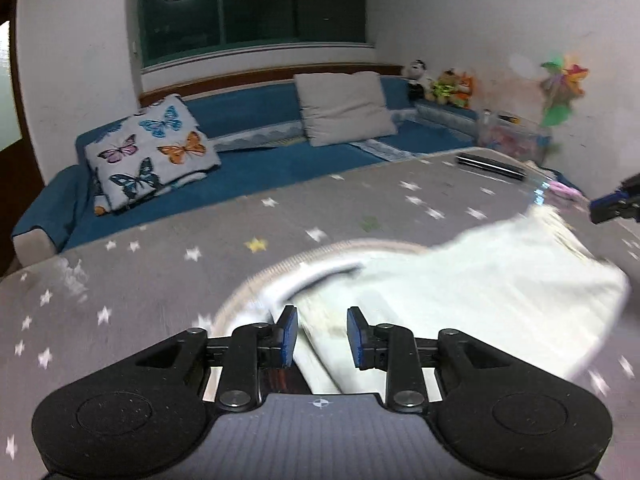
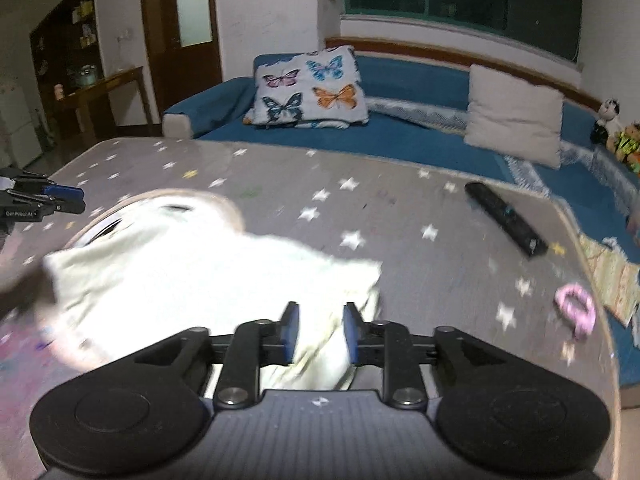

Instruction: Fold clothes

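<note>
A pale cream garment (image 1: 480, 292) lies bunched on the grey star-patterned table (image 1: 160, 280), blurred by motion. My left gripper (image 1: 322, 336) is open, and a fold of the garment near its collar runs between the blue pads without being pinched. My right gripper (image 2: 318, 332) is open over the other end of the garment (image 2: 200, 280), with cloth lying between its pads. The right gripper also shows at the right edge of the left wrist view (image 1: 616, 204), and the left gripper at the left edge of the right wrist view (image 2: 44, 200).
A black remote (image 2: 506, 220) and a pink ring (image 2: 576, 308) lie on the table (image 2: 280, 184) at the right. A blue sofa (image 2: 400, 136) with a butterfly cushion (image 2: 310, 88) and a beige cushion (image 2: 516, 116) runs behind. Plush toys (image 1: 444, 84) sit at its corner.
</note>
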The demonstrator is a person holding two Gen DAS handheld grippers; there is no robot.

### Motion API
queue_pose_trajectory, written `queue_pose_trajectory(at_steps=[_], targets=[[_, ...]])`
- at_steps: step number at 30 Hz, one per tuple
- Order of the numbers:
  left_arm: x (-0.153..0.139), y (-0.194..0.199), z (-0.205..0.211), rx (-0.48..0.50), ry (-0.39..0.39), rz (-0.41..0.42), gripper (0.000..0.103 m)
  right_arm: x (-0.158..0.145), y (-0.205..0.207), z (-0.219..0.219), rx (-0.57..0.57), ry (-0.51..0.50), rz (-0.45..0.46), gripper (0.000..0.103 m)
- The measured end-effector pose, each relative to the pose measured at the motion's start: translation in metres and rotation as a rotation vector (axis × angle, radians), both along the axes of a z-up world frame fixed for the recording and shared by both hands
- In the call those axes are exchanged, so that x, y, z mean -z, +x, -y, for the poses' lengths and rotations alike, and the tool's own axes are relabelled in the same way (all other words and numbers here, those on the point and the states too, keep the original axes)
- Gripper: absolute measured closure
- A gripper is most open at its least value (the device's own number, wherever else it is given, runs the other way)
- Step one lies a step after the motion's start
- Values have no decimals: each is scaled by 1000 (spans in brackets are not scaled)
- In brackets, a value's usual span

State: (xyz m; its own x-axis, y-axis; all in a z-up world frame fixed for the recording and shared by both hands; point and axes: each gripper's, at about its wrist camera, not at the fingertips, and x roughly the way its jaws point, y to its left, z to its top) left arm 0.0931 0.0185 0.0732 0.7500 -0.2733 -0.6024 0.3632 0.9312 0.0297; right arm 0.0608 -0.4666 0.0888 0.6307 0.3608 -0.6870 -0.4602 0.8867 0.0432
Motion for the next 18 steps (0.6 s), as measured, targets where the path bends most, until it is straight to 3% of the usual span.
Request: queue_pose_trajectory(at_steps=[7,14,18], targets=[[14,-53,7,68,-31,-36,60,14,-50,5,-22,78,-73,62],[31,-64,23,108,5,-26,60,42,-69,8,10,116,-101,61],[34,-64,23,110,5,-23,69,43,-67,10,28,139,-71,61]])
